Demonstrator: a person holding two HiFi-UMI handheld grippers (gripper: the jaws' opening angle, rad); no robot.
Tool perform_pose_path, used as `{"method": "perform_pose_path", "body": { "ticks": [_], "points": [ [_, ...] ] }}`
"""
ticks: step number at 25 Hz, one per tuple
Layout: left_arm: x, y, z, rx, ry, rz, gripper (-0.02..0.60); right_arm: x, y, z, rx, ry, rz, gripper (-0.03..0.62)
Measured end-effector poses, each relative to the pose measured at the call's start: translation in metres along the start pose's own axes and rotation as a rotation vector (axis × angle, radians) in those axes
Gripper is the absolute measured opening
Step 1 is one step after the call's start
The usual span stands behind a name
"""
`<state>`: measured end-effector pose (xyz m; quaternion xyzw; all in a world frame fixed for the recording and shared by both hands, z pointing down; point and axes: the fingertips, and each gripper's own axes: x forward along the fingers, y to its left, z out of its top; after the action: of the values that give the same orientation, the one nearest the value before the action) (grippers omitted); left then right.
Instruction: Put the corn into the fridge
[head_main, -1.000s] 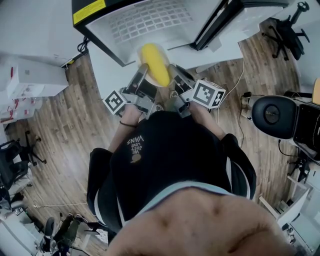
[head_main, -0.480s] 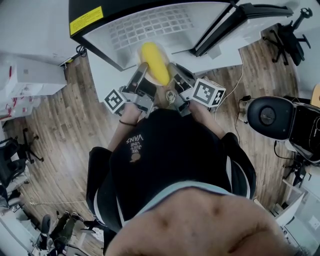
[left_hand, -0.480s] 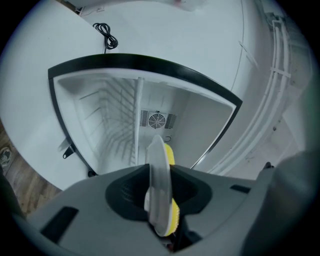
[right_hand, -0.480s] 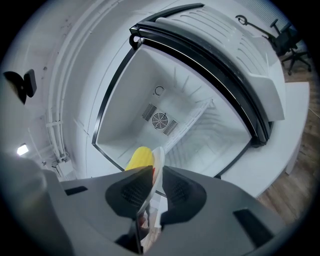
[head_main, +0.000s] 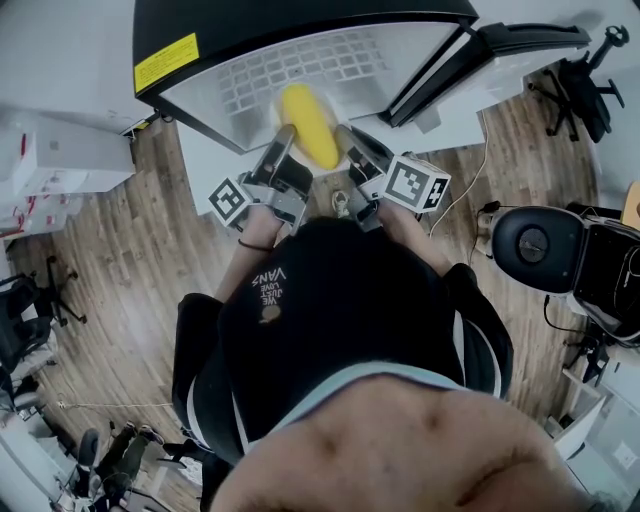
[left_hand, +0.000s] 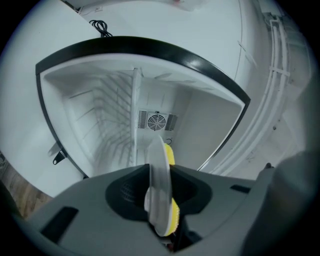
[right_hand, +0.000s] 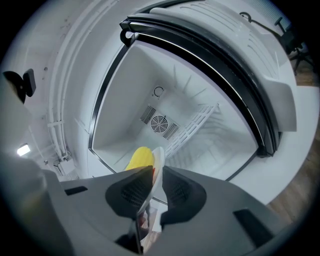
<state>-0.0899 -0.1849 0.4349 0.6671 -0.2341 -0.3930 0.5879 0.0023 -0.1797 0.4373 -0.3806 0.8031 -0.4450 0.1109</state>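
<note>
Head view shows the corn (head_main: 308, 125) in the upper centre of the frame, lying on a pale plate (head_main: 279, 108) that is carried between the two grippers. The left gripper (head_main: 283, 150) is clamped on the plate's rim at the left of the corn, and the right gripper (head_main: 347, 145) is clamped on the opposite rim at its right, so both are about equally near to it.

In the left gripper view the plate (left_hand: 159, 195) stands edge-on between the jaws of the left gripper (left_hand: 160, 180), with the corn (left_hand: 171, 155) just behind it to the right. In the right gripper view the right gripper (right_hand: 152, 185) pinches the plate (right_hand: 157, 162), and the corn (right_hand: 140, 159) is just at the left of it.

The long axis of the corn points up the frame, toward the open fridge (head_main: 300, 50), whose white inside and wire shelf (right_hand: 197, 122) are directly ahead. The coming move probably is a straight push forward with both hands together.

The corn is bright yellow, smooth and rounded, without husk.
</note>
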Motion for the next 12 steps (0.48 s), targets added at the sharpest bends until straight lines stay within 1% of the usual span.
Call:
{"method": "perform_pose_path", "body": {
  "ticks": [6, 9, 12],
  "points": [
    [-0.013, -0.008, -0.005, 0.016, -0.012, -0.012, 0.097, -0.007, 0.011, -0.008, -0.014, 0.005, 0.02, 0.063],
    [0.015, 0.003, 0.003, 0.011, -0.024, -0.004, 0.097, 0.007, -0.007, 0.015, -0.013, 0.017, 0.019, 0.063],
    [0.026, 0.009, 0.01, 0.008, -0.04, 0.0, 0.097, 0.017, -0.015, 0.024, -0.015, 0.031, 0.023, 0.063]
  ]
}}
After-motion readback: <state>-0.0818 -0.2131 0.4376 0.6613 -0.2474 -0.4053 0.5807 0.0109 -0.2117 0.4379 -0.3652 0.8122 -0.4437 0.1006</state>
